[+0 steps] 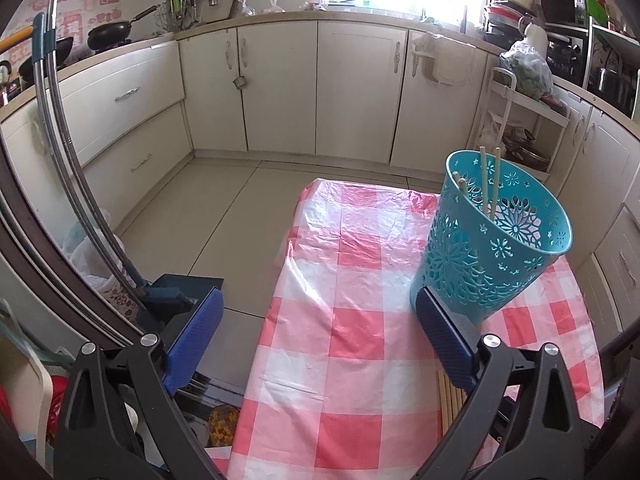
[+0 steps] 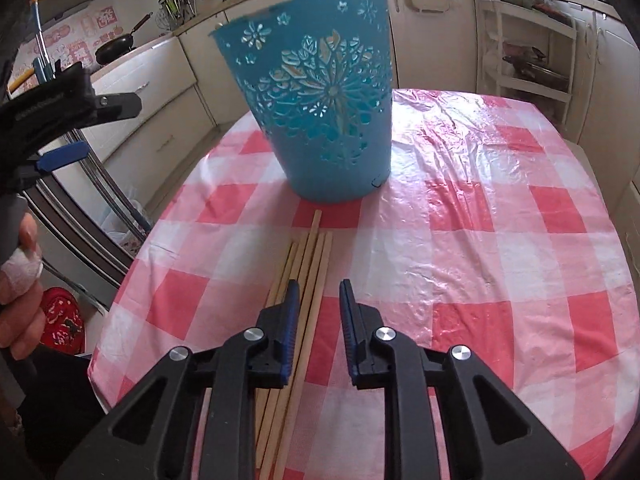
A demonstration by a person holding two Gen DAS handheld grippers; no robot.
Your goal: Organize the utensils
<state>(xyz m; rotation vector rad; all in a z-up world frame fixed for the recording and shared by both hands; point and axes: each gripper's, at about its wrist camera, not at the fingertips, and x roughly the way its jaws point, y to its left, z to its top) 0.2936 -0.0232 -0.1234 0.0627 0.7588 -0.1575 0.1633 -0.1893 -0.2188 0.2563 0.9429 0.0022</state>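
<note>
Right tool [image 2: 319, 306] open over 5 chopsticks [image 2: 305, 280]; 3 in basket [image 1: 496, 248]

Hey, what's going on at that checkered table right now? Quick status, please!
Both grippers open and empty: left gripper wide, right gripper narrow above loose chopsticks. Three chopsticks already in teal basket. Nothing blocking.

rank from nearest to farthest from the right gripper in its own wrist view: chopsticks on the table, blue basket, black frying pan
1. Chopsticks on the table: right at the right gripper, just left of centre between its open fingers.
2. Blue basket: straight ahead, beyond the chopstick tips.
3. Black frying pan: far upper left, on the counter behind the table.
</note>
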